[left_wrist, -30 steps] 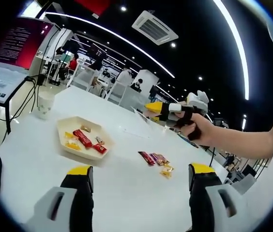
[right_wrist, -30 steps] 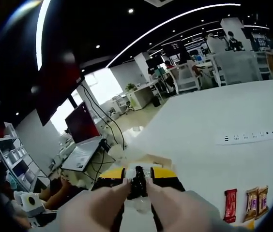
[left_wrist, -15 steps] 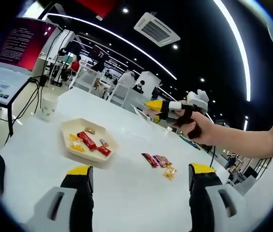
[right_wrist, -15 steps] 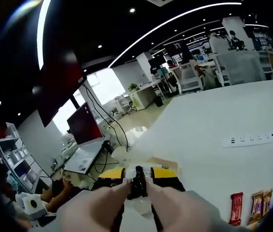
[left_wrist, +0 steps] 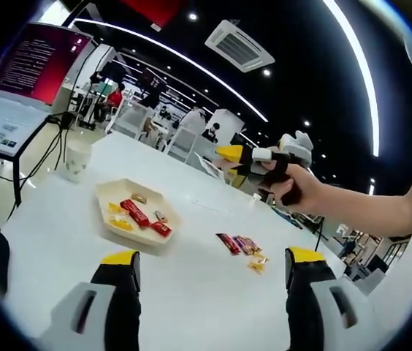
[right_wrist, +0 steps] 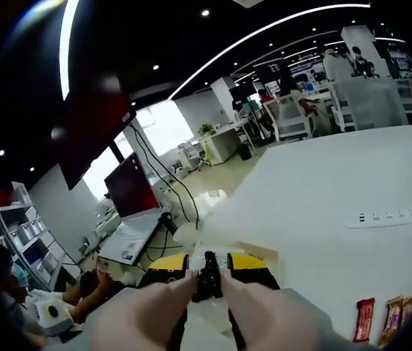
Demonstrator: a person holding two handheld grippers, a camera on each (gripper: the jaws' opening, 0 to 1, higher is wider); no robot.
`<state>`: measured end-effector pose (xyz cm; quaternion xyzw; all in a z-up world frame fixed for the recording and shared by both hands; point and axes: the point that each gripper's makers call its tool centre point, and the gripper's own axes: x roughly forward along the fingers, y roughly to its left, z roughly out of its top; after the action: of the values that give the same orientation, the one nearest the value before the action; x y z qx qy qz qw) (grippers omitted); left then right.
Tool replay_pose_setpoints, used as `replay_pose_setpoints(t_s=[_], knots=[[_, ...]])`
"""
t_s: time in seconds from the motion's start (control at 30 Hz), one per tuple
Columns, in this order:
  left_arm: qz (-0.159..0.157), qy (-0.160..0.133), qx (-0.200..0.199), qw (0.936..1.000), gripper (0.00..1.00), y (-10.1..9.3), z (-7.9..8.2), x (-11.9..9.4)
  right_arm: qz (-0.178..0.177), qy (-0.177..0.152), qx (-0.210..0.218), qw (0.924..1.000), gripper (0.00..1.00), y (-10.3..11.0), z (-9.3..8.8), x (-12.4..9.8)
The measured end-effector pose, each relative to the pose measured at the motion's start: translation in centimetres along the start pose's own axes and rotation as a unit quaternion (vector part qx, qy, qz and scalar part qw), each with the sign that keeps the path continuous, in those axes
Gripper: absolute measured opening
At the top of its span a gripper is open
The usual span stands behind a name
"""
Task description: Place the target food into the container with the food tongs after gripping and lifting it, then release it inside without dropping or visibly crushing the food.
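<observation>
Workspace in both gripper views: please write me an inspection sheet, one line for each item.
Surface: white table, bare in front.
Job's things: cream hexagonal tray holding red and yellow wrapped snacks; more wrapped snacks lie loose on the table right of it.
Clutter: white paper cup behind the tray; white power strip.
Grippers: left tongs open, empty, above the table; right tongs shut on a small dark piece, raised in a hand.
Cables: black cables hang at the table's left.
Surroundings: open office, red screens, ceiling light strips, people seated far off.
</observation>
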<state>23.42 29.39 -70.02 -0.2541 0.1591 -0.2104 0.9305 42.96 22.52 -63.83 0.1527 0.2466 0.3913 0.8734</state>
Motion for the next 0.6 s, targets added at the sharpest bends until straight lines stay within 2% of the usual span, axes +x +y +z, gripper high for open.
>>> replay_pose_setpoints(t_s=[0.2,0.43,0.6], knots=[[0.005,-0.001,-0.005,1.0,0.81,0.7,-0.2,-0.4,0.0,-0.002,0.0,1.0,0.2,0.4,0.8,0.5],[0.003,-0.013,-0.016,0.9998,0.83,0.7,0.3,-0.8,0.004,-0.004,-0.007,1.0,0.2,0.6,1.6,1.4],[-0.001,-0.007,-0.007,1.0,0.81,0.6,0.2,-0.8,0.01,0.008,-0.018,0.9998,0.2,1.0,1.5,2.7]])
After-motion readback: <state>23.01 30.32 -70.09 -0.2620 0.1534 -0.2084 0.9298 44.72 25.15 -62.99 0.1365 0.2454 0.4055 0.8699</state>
